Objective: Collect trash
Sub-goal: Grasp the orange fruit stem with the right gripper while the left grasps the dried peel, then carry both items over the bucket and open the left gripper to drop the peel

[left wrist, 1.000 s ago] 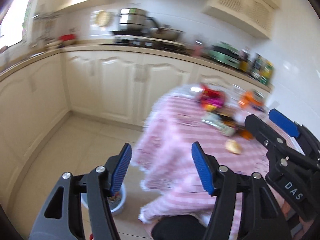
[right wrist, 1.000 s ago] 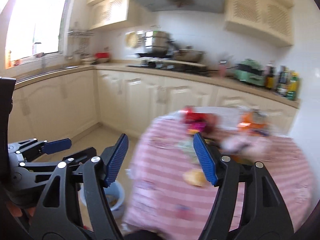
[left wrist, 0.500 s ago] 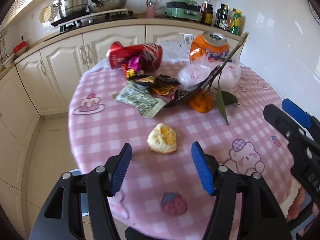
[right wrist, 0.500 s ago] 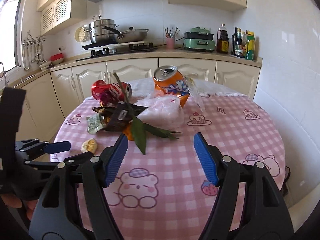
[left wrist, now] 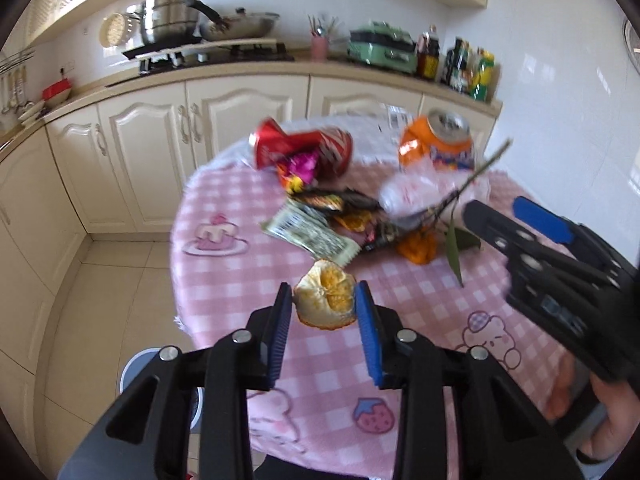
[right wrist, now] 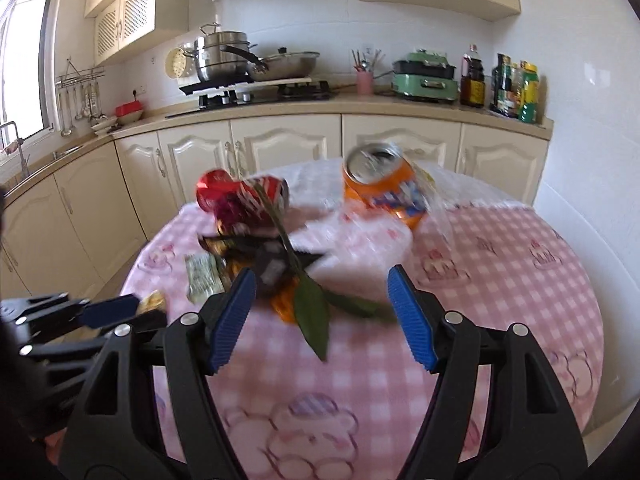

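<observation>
A piece of orange peel (left wrist: pixel 324 300) lies near the front edge of the round pink-checked table (left wrist: pixel 420 344). My left gripper (left wrist: pixel 323 308) has this peel between its closing jaws, and both blue pads touch its sides. Behind it lies a heap of trash: a crushed red can (left wrist: pixel 304 148), an orange can (left wrist: pixel 440 144), snack wrappers (left wrist: pixel 312 232), a clear plastic bag (left wrist: pixel 412 196), a second peel (left wrist: pixel 418 246) and a leafy twig (right wrist: pixel 312 308). My right gripper (right wrist: pixel 320 312) hangs open just in front of the twig, with nothing held.
A pale blue bin (left wrist: pixel 132 372) stands on the tiled floor left of the table. Cream cabinets (left wrist: pixel 240 120) run behind, with a stove and pots (left wrist: pixel 176 20), a green appliance (right wrist: pixel 424 76) and bottles (right wrist: pixel 516 84) on the counter. A hand (left wrist: pixel 608 412) holds the right gripper.
Both views swung from the cabinets and floor onto the table and drew closer. The left jaws narrowed from wide open to touch the orange peel. The right jaws stayed wide.
</observation>
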Demonstrator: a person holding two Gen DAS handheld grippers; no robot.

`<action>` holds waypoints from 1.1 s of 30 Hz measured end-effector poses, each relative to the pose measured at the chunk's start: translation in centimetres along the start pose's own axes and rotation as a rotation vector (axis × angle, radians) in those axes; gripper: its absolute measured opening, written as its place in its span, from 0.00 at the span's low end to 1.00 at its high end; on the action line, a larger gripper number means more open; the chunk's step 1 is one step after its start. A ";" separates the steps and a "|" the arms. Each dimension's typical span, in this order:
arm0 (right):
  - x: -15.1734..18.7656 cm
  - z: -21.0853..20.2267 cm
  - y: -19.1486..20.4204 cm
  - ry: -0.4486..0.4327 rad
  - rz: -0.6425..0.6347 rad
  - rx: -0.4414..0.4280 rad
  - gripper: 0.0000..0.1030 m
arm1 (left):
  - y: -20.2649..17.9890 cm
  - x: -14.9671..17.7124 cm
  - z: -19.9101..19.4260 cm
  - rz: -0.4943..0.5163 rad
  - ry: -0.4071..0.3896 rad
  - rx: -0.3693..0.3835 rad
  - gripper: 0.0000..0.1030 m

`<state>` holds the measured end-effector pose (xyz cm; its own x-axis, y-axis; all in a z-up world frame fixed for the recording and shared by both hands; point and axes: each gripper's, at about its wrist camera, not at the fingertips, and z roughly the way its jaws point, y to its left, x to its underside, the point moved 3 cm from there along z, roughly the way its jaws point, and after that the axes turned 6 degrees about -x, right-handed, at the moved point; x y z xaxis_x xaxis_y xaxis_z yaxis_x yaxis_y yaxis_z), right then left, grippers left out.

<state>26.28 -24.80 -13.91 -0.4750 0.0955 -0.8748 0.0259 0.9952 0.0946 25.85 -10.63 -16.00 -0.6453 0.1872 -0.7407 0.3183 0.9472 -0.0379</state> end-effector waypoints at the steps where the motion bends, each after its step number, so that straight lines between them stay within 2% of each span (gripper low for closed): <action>1: -0.5 0.2 0.1 -0.015 0.002 0.001 0.64 | 0.4 -0.2 -0.4 -0.007 -0.010 0.000 0.31; 2: -0.9 0.6 0.2 -0.015 -0.001 0.007 0.60 | 0.7 -0.2 -0.7 -0.010 -0.016 0.002 0.31; 3: -1.2 0.8 0.2 -0.017 -0.001 0.000 0.46 | 0.9 -0.3 -1.0 -0.012 -0.022 0.001 0.31; 4: -1.5 0.9 0.3 -0.023 0.003 -0.009 0.24 | 1.2 -0.3 -1.2 -0.014 -0.026 0.000 0.31; 7: -1.9 0.9 0.2 -0.034 0.005 -0.013 0.04 | 1.9 -0.1 -1.7 -0.031 -0.039 0.010 0.31; 10: -2.1 -0.6 0.1 -0.077 0.001 0.018 0.04 | 2.6 0.1 -2.2 -0.051 -0.056 0.015 0.31; 14: -3.0 -3.2 0.8 -0.123 -0.026 0.012 0.04 | 3.7 -0.1 -3.2 -0.078 -0.084 0.023 0.31; 19: -3.9 -5.7 3.0 -0.154 -0.065 -0.043 0.04 | 5.4 -0.2 -4.7 -0.115 -0.123 0.029 0.31; 26: -4.2 -5.4 10.0 -0.139 -0.141 -0.193 0.04 | 10.1 1.2 -6.0 -0.191 -0.140 -0.013 0.31; 33: -2.6 -1.0 20.1 -0.058 -0.217 -0.370 0.04 | 17.8 4.0 -6.0 -0.294 -0.117 -0.116 0.31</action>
<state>27.16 -5.08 -9.30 -0.3844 -0.1039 -0.9173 -0.3917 0.9181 0.0601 24.74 8.55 -15.59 -0.6116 -0.1237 -0.7814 0.0446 0.9807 -0.1902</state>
